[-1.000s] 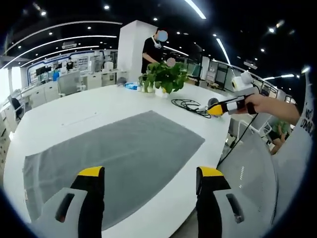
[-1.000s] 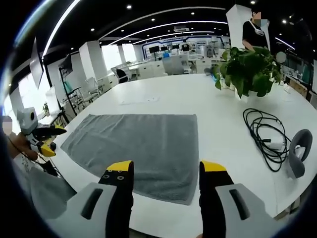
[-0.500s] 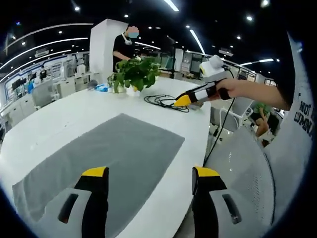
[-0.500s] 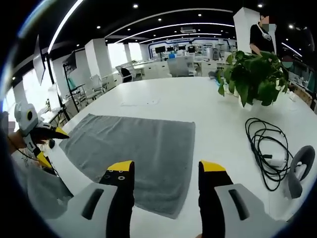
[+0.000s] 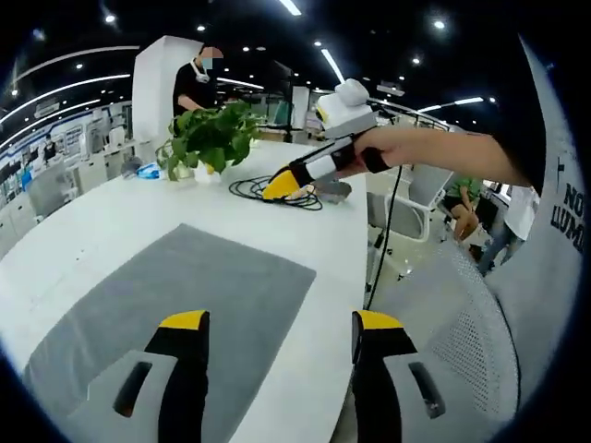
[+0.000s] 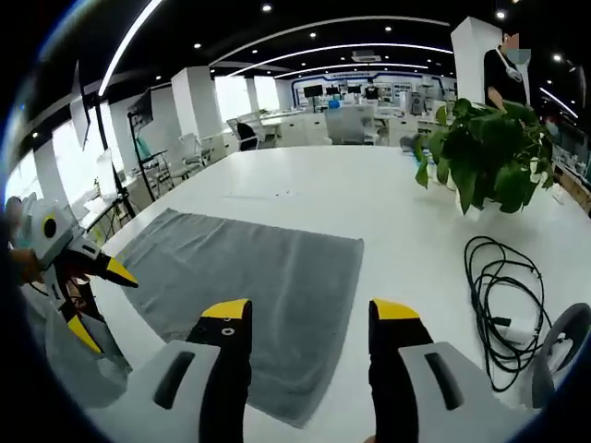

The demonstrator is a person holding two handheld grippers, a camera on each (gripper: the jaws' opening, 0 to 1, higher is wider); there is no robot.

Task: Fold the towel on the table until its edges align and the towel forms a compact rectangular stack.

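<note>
Grey terry towel [image 6: 249, 277] lies flat and unfolded on the white round table [image 6: 369, 198], so no fold is made yet. Left claw [image 5: 277, 328] and right claw [image 6: 309, 314] both stand wide apart and empty, poised above its near edge, probably to take corners. A leafy green plant [image 6: 485, 152] sits in its pot beside a coiled black cable [image 6: 494, 291].

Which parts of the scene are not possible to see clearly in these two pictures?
- Towel, left gripper view: its near edge is hidden behind that gripper's own jaws.
- Towel, right gripper view: its near edge lies partly behind the jaws.
- Black cable, right gripper view: where it ends is unclear.
- Plant, left gripper view: its pot is too small to make out.
</note>
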